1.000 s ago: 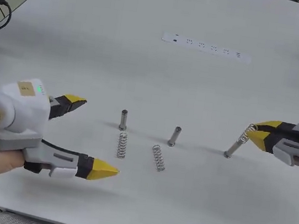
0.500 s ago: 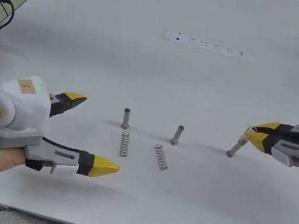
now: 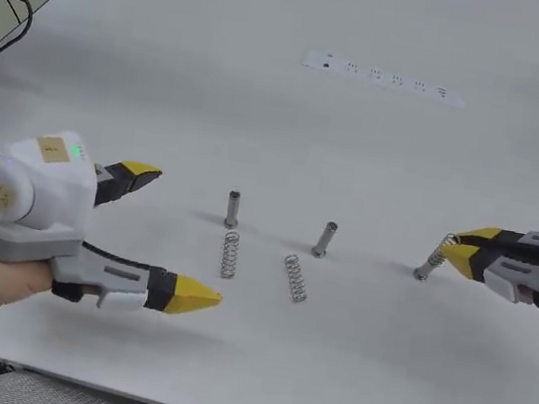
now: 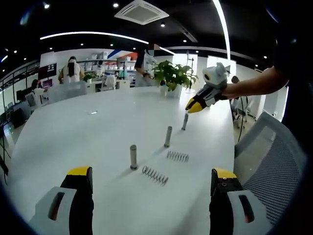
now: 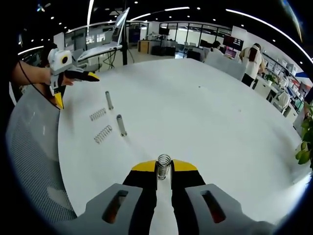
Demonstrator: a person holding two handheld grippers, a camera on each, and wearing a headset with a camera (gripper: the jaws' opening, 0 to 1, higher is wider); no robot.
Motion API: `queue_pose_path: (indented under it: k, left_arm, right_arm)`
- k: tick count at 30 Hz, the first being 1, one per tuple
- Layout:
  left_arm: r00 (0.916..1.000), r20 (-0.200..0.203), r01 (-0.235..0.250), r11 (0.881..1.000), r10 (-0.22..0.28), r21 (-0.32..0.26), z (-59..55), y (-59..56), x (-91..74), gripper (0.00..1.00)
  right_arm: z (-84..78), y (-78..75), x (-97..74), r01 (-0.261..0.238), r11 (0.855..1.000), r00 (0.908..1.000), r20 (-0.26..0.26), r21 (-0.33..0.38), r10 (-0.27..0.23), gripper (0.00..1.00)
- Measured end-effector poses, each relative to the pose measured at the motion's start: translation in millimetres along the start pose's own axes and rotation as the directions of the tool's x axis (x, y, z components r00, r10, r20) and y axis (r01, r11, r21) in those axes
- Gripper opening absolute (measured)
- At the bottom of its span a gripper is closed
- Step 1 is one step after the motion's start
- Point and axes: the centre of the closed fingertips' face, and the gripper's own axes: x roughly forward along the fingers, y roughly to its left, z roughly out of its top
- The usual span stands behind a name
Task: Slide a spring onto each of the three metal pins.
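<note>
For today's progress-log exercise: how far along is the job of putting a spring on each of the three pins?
Done: nothing finished yet. In hand: the right tool is shut on a spring that appears threaded over the tilted right pin. Left: the left pin and middle pin are bare, two loose springs lie on the table near them, and the left tool is open, holding nothing.

**Small parts on a white table (image 3: 378, 147)**

A power strip (image 3: 384, 78) lies flat at the far side. Nearer, in a row, stand the left pin (image 3: 232, 209), the middle pin (image 3: 324, 239) and the right pin (image 3: 423, 272), the last leaning. The left spring (image 3: 230, 254) lies just before the left pin, and the second spring (image 3: 295, 277) lies just before the middle pin
</note>
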Motion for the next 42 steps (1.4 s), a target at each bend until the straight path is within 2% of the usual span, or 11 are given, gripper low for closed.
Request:
queue_pose_path:
  k: [7, 16, 18, 24, 30, 42]
  left_arm:
    - [0.9999, 0.007, -0.014, 1.000, 0.014, -0.004, 1.0, 2.8, -2.5, 0.98]
    - [0.9998, 0.009, -0.020, 1.000, 0.020, -0.004, 3.5, 5.8, -3.8, 0.98]
    - [0.9998, 0.003, -0.022, 1.000, 0.022, 0.003, 2.7, 6.0, -3.8, 0.98]
    - [0.9999, 0.006, -0.015, 1.000, 0.015, 0.001, 4.0, 4.1, -2.1, 0.98]
    - [0.9999, 0.006, -0.012, 1.000, 0.012, 0.003, 4.6, 2.8, -2.3, 0.98]
    - [1.0000, 0.007, -0.007, 1.000, 0.007, 0.001, 3.5, -0.2, -5.0, 0.98]
  right_arm:
    - [-8.6, -0.7, 6.2, 0.005, 1.000, 0.9999, -0.014, 0.025, -0.005, 0.07]
    - [-24.7, 5.3, 18.0, -0.006, 1.000, 0.9974, -0.072, 0.020, 0.007, 0.07]
    - [-21.8, 5.4, 18.0, -0.007, 1.000, 0.9983, -0.057, 0.022, 0.008, 0.07]
    - [-22.6, 4.8, 20.1, -0.012, 0.999, 0.9976, -0.067, 0.047, 0.015, 0.08]
    - [-22.1, 7.0, 19.8, -0.011, 0.999, 0.9967, -0.080, 0.037, 0.014, 0.08]
    - [-22.1, 7.9, 18.2, -0.016, 1.000, 0.9971, -0.074, 0.022, 0.018, 0.08]
